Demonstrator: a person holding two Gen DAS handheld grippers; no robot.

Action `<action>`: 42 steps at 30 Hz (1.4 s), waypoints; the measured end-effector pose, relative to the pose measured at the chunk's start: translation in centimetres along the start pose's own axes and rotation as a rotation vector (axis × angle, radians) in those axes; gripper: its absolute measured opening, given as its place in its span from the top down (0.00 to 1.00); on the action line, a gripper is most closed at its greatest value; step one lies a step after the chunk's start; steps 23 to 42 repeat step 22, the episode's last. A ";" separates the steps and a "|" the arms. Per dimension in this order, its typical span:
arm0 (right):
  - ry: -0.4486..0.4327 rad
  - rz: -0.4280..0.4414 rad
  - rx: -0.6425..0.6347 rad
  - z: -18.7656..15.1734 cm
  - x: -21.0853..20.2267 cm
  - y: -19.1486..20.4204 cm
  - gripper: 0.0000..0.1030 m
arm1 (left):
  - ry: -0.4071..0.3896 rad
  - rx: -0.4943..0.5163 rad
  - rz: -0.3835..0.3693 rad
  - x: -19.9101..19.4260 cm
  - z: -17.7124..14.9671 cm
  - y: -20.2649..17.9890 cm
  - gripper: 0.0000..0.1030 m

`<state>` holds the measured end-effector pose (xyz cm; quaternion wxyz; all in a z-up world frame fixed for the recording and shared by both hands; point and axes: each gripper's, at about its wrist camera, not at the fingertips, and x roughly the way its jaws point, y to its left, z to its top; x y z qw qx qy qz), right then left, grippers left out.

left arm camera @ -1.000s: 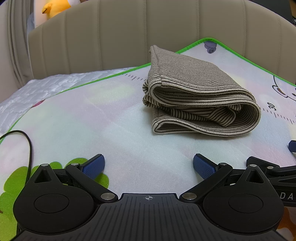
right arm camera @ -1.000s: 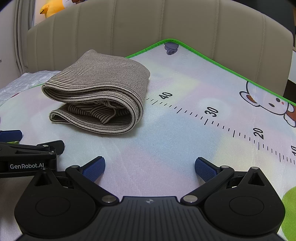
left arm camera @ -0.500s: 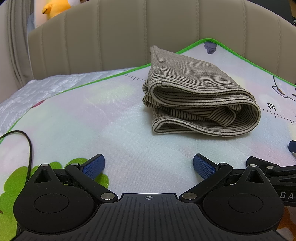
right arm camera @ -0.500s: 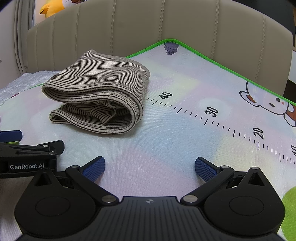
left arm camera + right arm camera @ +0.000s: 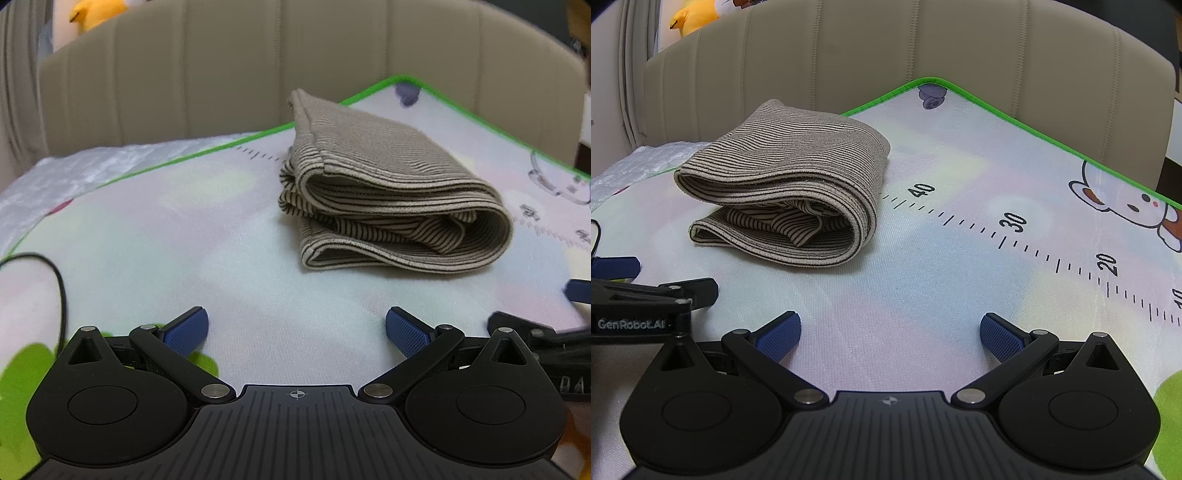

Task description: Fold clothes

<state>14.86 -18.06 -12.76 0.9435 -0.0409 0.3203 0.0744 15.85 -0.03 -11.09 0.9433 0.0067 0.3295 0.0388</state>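
Nothing on the mat has shifted against the earlier frames, though the left view is now slightly blurred, which suggests that camera is moving a little; the folded beige garment with thin dark stripes (image 5: 391, 206) lies as it did.

Both tools sit low over the pastel play mat with a green border and a printed ruler (image 5: 960, 258), side by side and short of the bundle; the left gripper (image 5: 297, 328) and the right gripper (image 5: 890, 332) have their blue-padded jaws spread wide and hold nothing; the garment (image 5: 790, 199) rests toward the far side of the mat, near the beige padded headboard (image 5: 923, 48), its rolled fold to the right and loose layered edges facing the cameras; judged from this, folding looks essentially complete; any tidying would best press the gaping upper layer flat, pinching only the outer edges so the inner folds stay put.
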 end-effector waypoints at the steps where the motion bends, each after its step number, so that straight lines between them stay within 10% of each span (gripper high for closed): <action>1: 0.000 0.000 0.000 0.0 0.0 0.0 0.00 | -0.004 -0.011 0.005 0.2 -0.1 -0.2 0.00; 12: -0.001 0.004 0.004 0.0 0.2 -0.1 0.00 | 0.117 -0.091 0.051 -0.5 0.5 -0.4 0.00; 42: 0.022 0.057 -0.037 0.3 0.0 -1.3 0.00 | 0.117 -0.108 0.127 -1.7 0.0 0.5 0.00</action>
